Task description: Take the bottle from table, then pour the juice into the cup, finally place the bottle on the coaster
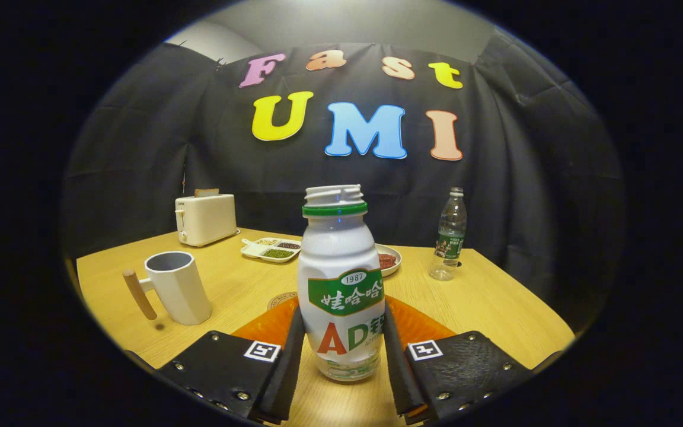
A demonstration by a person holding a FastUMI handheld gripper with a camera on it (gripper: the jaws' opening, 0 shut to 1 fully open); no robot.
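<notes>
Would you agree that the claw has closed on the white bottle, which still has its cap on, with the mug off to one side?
Not quite: the gripper view shows the white bottle uncapped, its threaded neck open. The claw does grip it, and the mug stands aside.

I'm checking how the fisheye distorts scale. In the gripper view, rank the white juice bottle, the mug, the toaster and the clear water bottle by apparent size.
1. White juice bottle, between the fingers, nearest.
2. Mug.
3. Toaster.
4. Clear water bottle.
Mug and toaster look close; nearness inflates the mug.
</notes>
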